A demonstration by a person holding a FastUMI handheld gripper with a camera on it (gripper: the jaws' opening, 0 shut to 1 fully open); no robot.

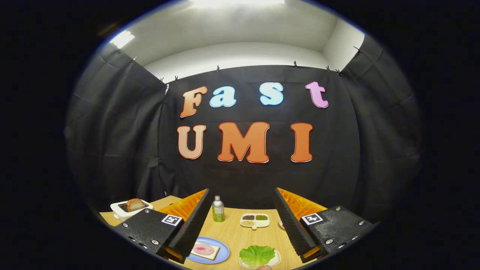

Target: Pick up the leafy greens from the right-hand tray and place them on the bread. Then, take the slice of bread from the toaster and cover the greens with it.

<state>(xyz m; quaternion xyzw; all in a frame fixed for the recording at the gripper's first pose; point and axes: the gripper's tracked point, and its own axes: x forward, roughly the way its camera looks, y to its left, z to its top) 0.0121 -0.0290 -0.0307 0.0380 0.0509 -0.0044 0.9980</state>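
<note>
Gripper view puts the leafy greens (257, 255) at the bottom centre of the frame, lying on a small white tray (276, 261) between our two fingers and nearer the right one. We hold the gripper (240, 225) spread wide with nothing in it, raised above the table (240, 232).

For the pick, we judge it best to come straight down over the leaf, centre it between the pads, and close gently on its crumpled middle (a soft leaf will likely fold or slip if pinched at the rim). We should keep the fingertips clear of the tray so it does not lift with the leaf.

At lower left, partly behind the left finger, the bread (204, 249) with a pink slice on it sits on a blue plate (222, 255), near the tray, so the carry looks short. Farther left, the toaster (131, 208) holds the second slice (135, 204) upright.

Beyond the fingers stand a green bottle (218, 209) and a divided dish of seeds (255, 220), well apart from our path. Bare wood lies between plate and tray; the table's far edge meets the black cloth.
</note>
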